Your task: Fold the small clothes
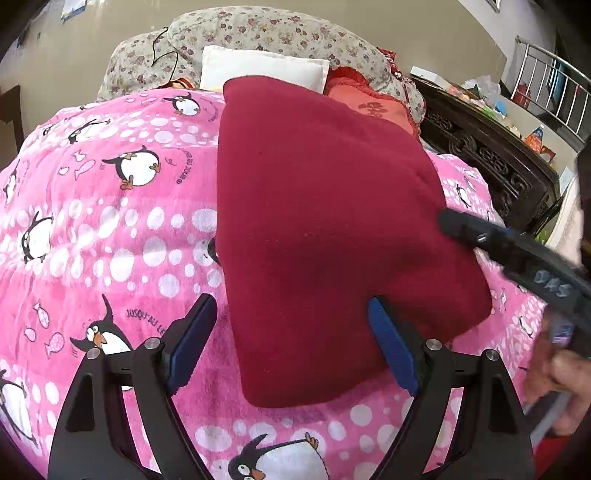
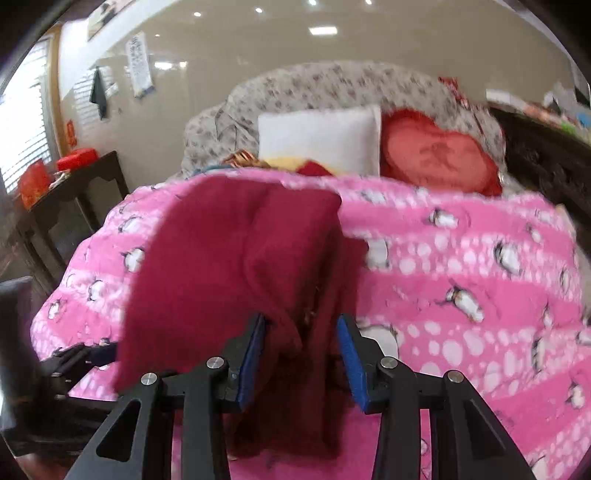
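One dark red garment (image 1: 325, 236) lies on the pink penguin blanket (image 1: 110, 229), already doubled into a thick wedge whose near corner points toward the left wrist camera. At its right edge, bunched layers of the cloth sit between the blue pads of the right gripper (image 2: 304, 350), which appears clenched on that bundle, though blur makes the contact hard to confirm. The left gripper (image 1: 291, 343) stands spread wide and holds nothing: one finger is over bare blanket, the other over the garment's near edge. Beyond the blanket sit a white pillow (image 1: 264, 70), a red heart-shaped cushion (image 2: 439, 158) and a flowered quilt (image 1: 258, 33). My worry is the thick, uneven bundle: if the right gripper pinches only some layers, the others could slide and skew the fold; the left gripper, closing low, could also snag the plush blanket.
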A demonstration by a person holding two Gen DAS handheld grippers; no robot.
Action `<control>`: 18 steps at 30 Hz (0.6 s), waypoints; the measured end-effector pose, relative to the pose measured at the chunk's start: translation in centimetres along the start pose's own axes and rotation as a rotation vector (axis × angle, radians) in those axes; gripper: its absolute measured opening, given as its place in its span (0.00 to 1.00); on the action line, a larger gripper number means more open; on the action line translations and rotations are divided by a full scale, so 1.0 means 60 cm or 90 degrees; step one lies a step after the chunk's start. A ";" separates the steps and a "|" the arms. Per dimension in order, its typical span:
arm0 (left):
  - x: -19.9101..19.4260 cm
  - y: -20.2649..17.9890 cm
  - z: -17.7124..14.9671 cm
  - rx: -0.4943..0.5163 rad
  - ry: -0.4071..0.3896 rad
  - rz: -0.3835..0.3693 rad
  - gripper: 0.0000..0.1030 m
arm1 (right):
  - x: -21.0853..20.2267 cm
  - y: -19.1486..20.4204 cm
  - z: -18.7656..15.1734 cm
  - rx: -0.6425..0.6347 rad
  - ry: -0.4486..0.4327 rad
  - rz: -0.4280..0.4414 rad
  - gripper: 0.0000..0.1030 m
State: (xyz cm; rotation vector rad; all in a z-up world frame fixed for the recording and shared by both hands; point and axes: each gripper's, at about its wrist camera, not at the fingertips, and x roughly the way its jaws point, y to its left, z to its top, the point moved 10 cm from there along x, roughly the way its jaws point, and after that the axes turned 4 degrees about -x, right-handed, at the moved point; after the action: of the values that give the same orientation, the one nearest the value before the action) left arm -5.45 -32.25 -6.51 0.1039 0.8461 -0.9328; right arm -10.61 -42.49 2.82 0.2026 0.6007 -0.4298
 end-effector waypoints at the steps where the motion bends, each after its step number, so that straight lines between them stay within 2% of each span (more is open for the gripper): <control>1: 0.000 0.000 -0.001 0.002 0.000 -0.001 0.82 | -0.005 0.001 0.001 0.008 -0.003 0.008 0.38; 4: -0.010 0.002 0.002 -0.003 -0.005 -0.020 0.82 | -0.025 -0.003 0.008 0.045 -0.021 0.046 0.39; 6: -0.025 0.012 0.014 -0.037 -0.017 -0.049 0.82 | -0.037 -0.015 0.016 0.086 -0.036 0.068 0.51; 7: -0.030 0.019 0.021 -0.061 -0.020 -0.061 0.82 | -0.037 -0.021 0.020 0.092 -0.041 0.068 0.55; 9: -0.031 0.031 0.032 -0.096 -0.009 -0.081 0.82 | -0.026 -0.033 0.025 0.099 -0.037 0.065 0.70; 11: -0.027 0.037 0.042 -0.130 0.014 -0.115 0.82 | -0.005 -0.039 0.026 0.119 -0.017 0.091 0.71; 16: 0.005 0.037 0.064 -0.206 0.054 -0.200 0.82 | 0.055 -0.041 0.030 0.211 0.016 0.219 0.76; 18: 0.025 0.025 0.066 -0.228 0.085 -0.243 0.86 | 0.068 -0.038 0.033 0.220 0.015 0.232 0.77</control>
State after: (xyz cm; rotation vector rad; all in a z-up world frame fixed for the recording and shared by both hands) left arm -1.51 -34.00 -5.24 -0.3180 1.1694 -1.1214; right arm -7.62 -46.51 1.93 0.6379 0.4964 -0.1750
